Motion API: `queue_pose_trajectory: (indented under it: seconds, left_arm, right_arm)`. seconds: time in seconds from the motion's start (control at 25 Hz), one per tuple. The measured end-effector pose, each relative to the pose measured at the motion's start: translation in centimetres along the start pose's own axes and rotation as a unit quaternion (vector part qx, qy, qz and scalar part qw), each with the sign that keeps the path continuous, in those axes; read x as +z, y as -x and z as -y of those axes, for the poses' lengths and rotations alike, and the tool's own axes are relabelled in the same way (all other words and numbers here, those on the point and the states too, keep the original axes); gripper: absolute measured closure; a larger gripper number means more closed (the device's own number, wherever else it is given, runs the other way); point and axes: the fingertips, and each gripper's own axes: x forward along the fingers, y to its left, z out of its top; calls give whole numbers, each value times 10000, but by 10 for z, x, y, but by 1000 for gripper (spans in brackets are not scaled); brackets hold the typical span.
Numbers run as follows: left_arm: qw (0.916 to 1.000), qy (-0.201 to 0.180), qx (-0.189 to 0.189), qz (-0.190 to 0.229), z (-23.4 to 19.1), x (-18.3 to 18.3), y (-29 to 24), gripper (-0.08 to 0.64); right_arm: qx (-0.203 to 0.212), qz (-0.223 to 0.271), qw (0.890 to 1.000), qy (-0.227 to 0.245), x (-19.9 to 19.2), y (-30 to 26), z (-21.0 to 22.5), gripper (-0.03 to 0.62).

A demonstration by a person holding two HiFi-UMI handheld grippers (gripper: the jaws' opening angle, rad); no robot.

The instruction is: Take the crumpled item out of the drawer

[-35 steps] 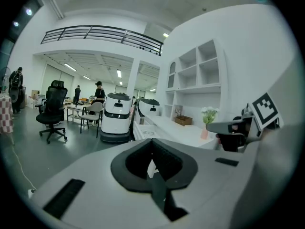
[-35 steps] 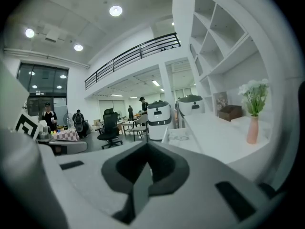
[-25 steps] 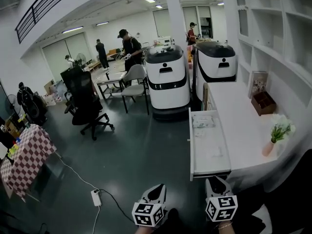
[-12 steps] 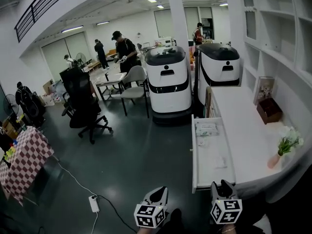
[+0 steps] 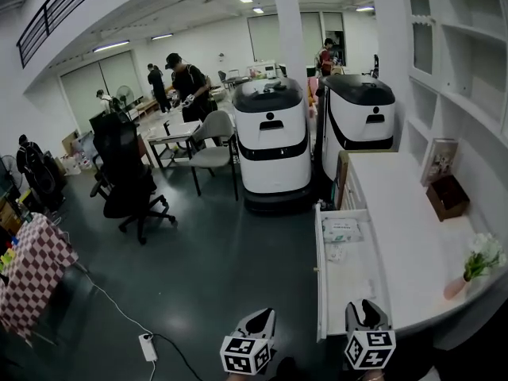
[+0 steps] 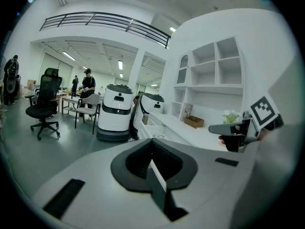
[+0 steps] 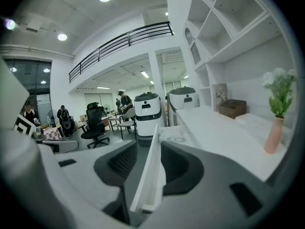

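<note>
A white drawer point(image 5: 320, 276) stands pulled out from the white counter point(image 5: 413, 252) on the right. Inside it lie a flat pale packet point(image 5: 341, 229) and, just nearer, a small white crumpled item point(image 5: 334, 253). My right gripper point(image 5: 365, 314) is at the drawer's near end. Its jaws are open, and the drawer's front panel point(image 7: 151, 166) stands between them with a gap on each side. My left gripper point(image 5: 255, 322) hangs over the floor left of the drawer, fingers together and holding nothing. The right gripper point(image 6: 234, 130) also shows in the left gripper view.
On the counter stand a pink vase of flowers point(image 5: 479, 262) and a brown box point(image 5: 448, 197), with white shelves above. Two white robots point(image 5: 274, 141) point(image 5: 361, 121) stand beyond the drawer. An office chair point(image 5: 123, 173), a desk, people and a floor power strip point(image 5: 147, 346) lie to the left.
My right gripper's fingers have parted at the drawer's near end. The head view has tilted up, so both grippers sit lower in the picture. The drawer's contents have not moved.
</note>
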Motion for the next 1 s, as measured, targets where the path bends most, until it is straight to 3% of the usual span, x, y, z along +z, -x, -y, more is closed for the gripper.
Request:
queue_pose_trajectory:
  seconds: [0.4,1.0]
  left_arm:
    - [9998,18,-166,57,-43,29,-45,568]
    - [9984,-33,-537,-175,-59,29,-84,568]
  right_arm:
    - [-204,-2,9998,-35,21,-50,-7,453]
    - [-601,-4,9982,-73,25,-74,-4,453]
